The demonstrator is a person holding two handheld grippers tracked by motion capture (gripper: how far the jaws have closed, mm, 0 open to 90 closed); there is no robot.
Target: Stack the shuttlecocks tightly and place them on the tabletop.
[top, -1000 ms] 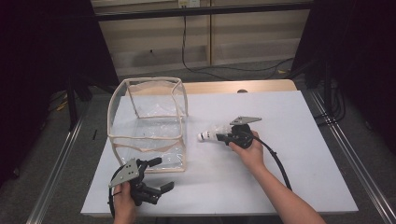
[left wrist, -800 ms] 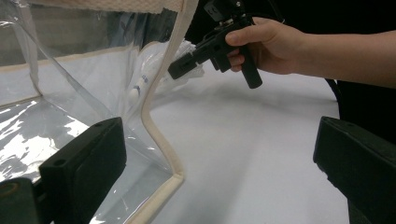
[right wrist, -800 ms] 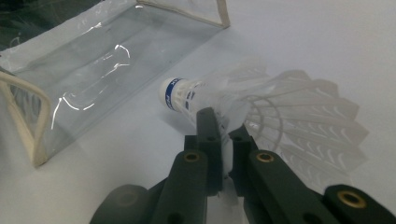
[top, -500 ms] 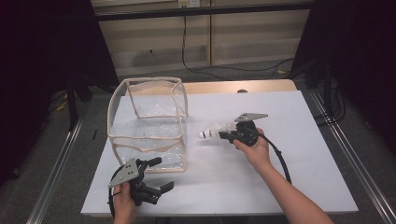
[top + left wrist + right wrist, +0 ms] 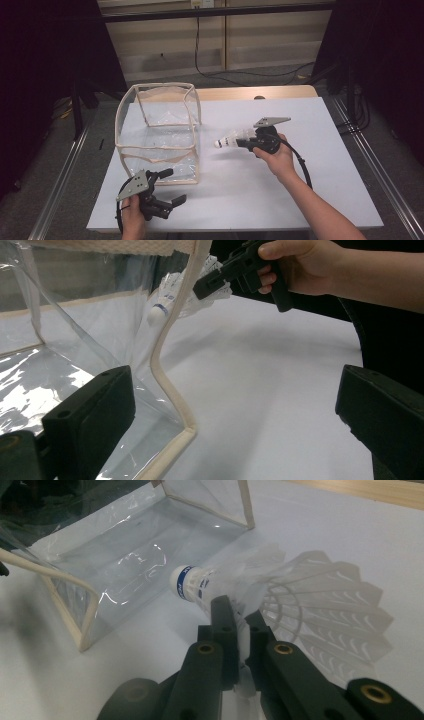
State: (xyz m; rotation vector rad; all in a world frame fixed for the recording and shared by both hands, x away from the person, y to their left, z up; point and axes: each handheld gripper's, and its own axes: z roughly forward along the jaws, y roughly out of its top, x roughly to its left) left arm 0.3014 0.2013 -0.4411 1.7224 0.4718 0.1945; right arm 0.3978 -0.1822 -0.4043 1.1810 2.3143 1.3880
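Observation:
A white feather shuttlecock (image 5: 231, 138) with a blue-banded cork hangs above the white table, cork pointing left toward a clear plastic box bag (image 5: 162, 85) with cream trim. My right gripper (image 5: 243, 141) is shut on its feather skirt. In the right gripper view the jaws (image 5: 237, 612) pinch the shuttlecock (image 5: 320, 600) just behind the cork, with the bag (image 5: 125, 555) beyond. My left gripper (image 5: 172, 186) stands open near the table's front left, by the bag's front corner. In the left gripper view its jaws (image 5: 235, 405) flank the bag's trim (image 5: 167, 350), holding nothing.
The white table board (image 5: 300, 190) lies on a wooden top (image 5: 280, 92) whose far edge shows. Metal rails run along the floor on both sides. A black cable (image 5: 302, 167) trails from the right gripper along the forearm.
The right gripper has lifted the shuttlecock off the table and drawn slightly right. The left gripper and the bag have stayed put.

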